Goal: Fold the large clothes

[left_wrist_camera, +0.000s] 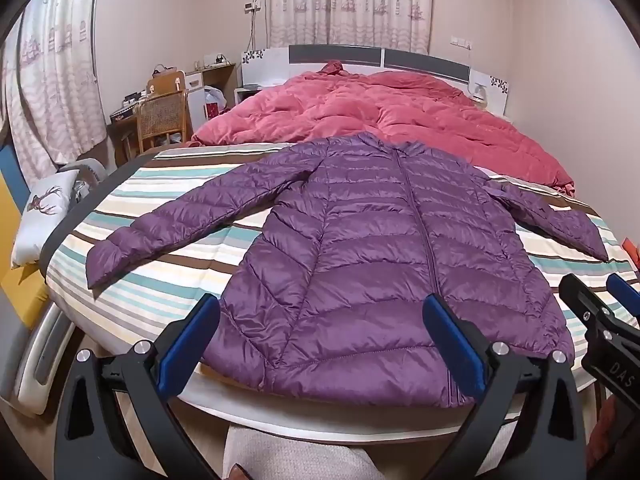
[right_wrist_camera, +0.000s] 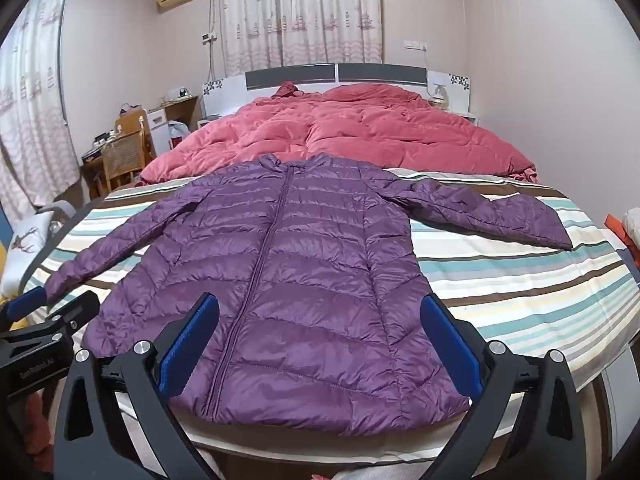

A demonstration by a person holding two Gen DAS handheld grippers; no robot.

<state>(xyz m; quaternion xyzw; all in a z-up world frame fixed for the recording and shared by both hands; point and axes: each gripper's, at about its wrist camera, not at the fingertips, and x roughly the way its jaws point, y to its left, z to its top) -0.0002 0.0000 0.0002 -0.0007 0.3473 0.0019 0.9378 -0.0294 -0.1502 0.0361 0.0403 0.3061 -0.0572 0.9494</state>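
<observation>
Jacket (left_wrist_camera: pixel 360 248), purple and quilted, is lying flat and front-up on the striped sheet (left_wrist_camera: pixel 168 280) of the bed, zipped, collar pointing to 12 o'clock toward the red quilt (left_wrist_camera: pixel 380 120), hem toward 6 o'clock at the bed's near edge. Its sleeves are spreading out to about 8 o'clock and 3 o'clock.

At 9 o'clock of the bed a chair (left_wrist_camera: pixel 162 120) is standing by the curtain (left_wrist_camera: pixel 48 80).

The left gripper (left_wrist_camera: pixel 320 332) is hovering over the hem, its blue fingers (left_wrist_camera: pixel 188 340) gaping wide and holding nothing. In the right wrist view, the right gripper (right_wrist_camera: pixel 320 332) is hanging just to the right, over the hem as well, fingers (right_wrist_camera: pixel 452 344) equally wide and gripping nothing. The two grippers are sitting close beside each other, apart.
</observation>
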